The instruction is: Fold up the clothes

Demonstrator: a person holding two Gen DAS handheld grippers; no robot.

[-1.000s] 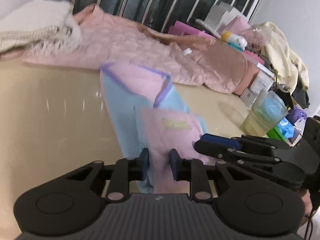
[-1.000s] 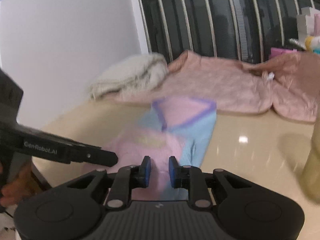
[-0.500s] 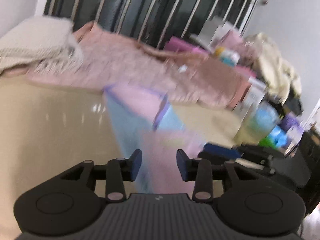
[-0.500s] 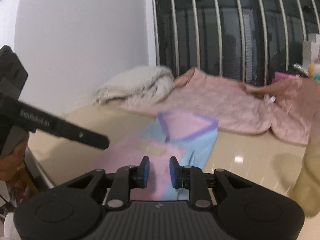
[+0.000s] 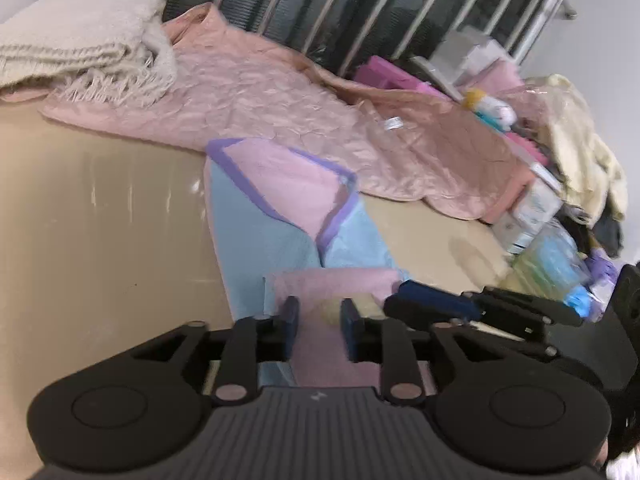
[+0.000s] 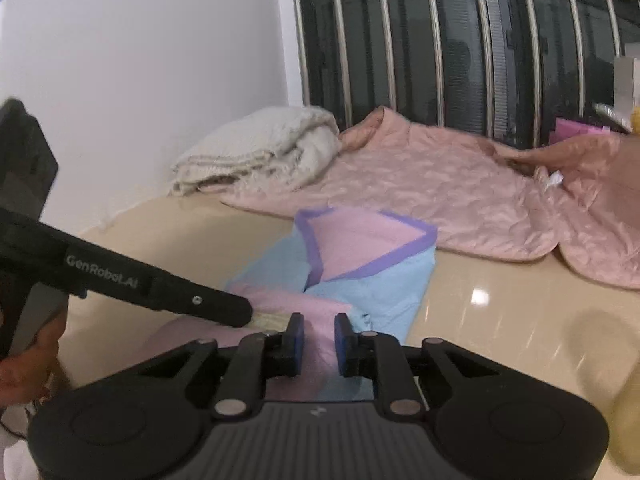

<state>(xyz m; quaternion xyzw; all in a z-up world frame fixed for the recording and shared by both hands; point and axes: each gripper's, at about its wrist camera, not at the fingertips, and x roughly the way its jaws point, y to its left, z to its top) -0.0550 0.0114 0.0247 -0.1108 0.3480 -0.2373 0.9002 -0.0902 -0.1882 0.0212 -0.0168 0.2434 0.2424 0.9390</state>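
Note:
A light blue and pink garment with purple trim lies on the beige table, its near end folded over, pink side up. It also shows in the right wrist view. My left gripper is open just above the folded near edge, with nothing between the pads. My right gripper hovers over the same pink fold with a narrow gap between its pads, holding nothing. The right gripper's fingers show at the right of the left wrist view; the left gripper's finger crosses the right wrist view.
A quilted pink blanket and a folded cream knit blanket lie at the back of the table. Boxes, bottles and plastic bags crowd the right side. A barred window stands behind.
The left gripper opened wider half a second ago and has narrowed a little since. The right gripper opened slightly. Both stay over the folded near end.

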